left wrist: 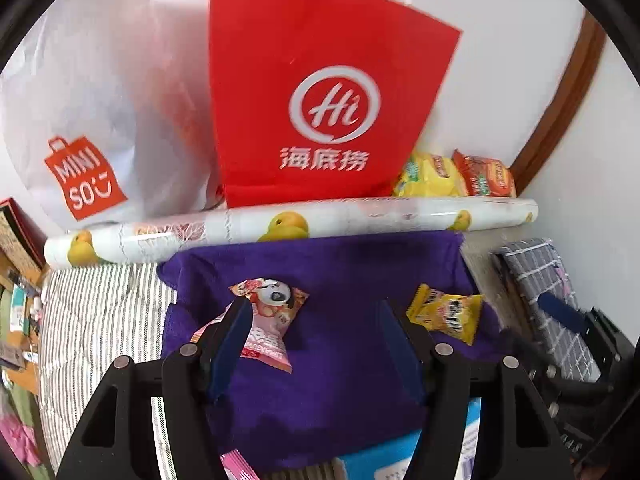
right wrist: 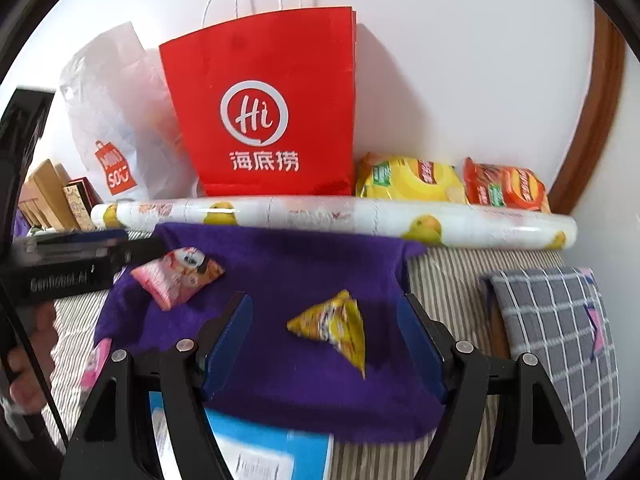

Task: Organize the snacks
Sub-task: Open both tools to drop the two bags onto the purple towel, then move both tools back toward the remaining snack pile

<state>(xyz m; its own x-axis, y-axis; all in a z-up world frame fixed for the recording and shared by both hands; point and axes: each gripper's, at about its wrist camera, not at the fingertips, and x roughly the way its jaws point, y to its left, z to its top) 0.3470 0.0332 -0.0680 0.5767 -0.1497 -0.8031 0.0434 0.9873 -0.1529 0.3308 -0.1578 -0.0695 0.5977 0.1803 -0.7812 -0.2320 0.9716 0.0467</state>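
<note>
Two small snack packets lie apart on the purple cloth point(right wrist: 280, 380): the pink packet point(right wrist: 178, 278) toward its left, the yellow packet point(right wrist: 334, 326) nearer the middle. Your left gripper point(left wrist: 314, 332) and right gripper point(right wrist: 324, 336) hover with jaws parted, holding nothing (a placing step, seemingly finished). Next, fetch another snack.

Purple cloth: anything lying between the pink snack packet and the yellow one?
No. In the right wrist view, only bare purple cloth separates the pink snack packet from the yellow snack packet.
</note>
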